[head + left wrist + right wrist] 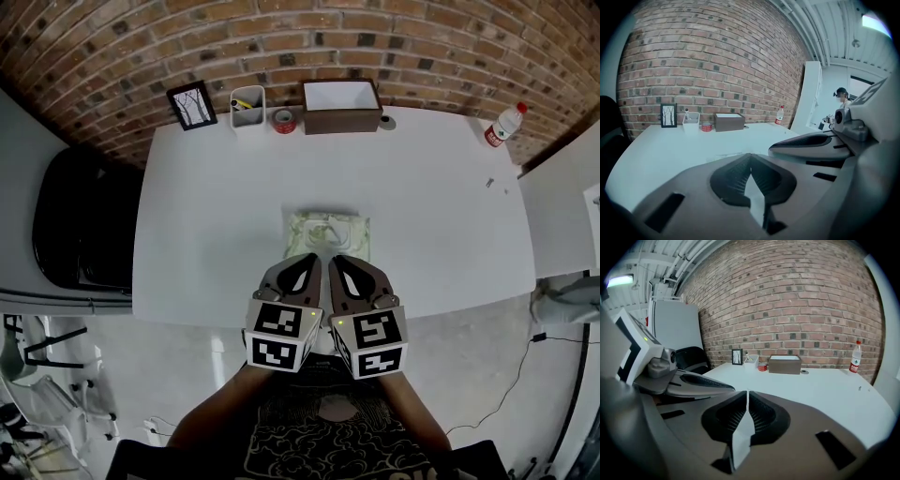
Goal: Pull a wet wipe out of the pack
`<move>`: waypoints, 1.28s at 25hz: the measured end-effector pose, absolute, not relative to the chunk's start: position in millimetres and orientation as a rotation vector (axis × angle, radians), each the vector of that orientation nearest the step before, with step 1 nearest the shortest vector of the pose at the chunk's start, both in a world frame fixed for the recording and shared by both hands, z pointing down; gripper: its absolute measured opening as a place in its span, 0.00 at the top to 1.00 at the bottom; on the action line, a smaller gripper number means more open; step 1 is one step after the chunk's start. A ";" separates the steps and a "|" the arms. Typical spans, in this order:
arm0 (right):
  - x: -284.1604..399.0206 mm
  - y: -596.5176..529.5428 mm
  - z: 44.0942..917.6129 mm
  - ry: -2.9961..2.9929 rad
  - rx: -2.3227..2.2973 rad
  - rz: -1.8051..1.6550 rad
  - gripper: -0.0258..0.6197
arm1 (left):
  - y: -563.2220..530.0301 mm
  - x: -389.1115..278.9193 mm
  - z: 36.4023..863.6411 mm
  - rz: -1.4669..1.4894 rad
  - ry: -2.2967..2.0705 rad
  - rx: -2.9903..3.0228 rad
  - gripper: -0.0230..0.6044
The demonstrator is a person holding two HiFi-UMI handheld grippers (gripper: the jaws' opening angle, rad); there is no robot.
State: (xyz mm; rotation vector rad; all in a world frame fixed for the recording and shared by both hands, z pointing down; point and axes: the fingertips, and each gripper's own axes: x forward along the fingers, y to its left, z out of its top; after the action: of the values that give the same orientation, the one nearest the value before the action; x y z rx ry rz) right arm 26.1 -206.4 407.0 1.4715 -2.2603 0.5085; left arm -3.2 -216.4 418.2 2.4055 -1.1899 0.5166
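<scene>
The left gripper and right gripper are held closed, empty, near the pack — its soft, damp wipe is likely best pinched at the top opening.

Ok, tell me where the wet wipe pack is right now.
In the head view the wet wipe pack lies centrally on the white table, toward its near edge, just ahead of the left tool and the right tool.

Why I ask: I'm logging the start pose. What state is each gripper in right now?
Left gripper: shut, holding nothing.
Right gripper: shut, holding nothing.
</scene>
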 end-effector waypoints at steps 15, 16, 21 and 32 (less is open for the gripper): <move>22.5 -248.9 447.6 -2.142 1.457 0.547 0.93 | -259.4 -8.2 453.7 0.561 -1.120 2.368 0.94; 22.4 -250.8 449.7 -2.136 1.456 0.551 0.93 | -261.1 -8.0 455.5 0.564 -1.118 2.366 0.94; 27.1 -258.5 460.1 -2.104 1.452 0.549 0.93 | -267.7 -5.7 463.4 0.583 -1.110 2.353 0.94; 30.1 -262.1 477.3 -2.087 1.409 0.576 0.88 | -271.8 -5.6 475.5 0.575 -1.120 2.318 0.94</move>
State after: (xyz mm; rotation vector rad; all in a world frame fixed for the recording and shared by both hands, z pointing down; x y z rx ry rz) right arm 30.1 -262.1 477.3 1.4088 -2.0869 0.5763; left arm -5.6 -271.8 475.5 2.3184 -1.1200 0.5749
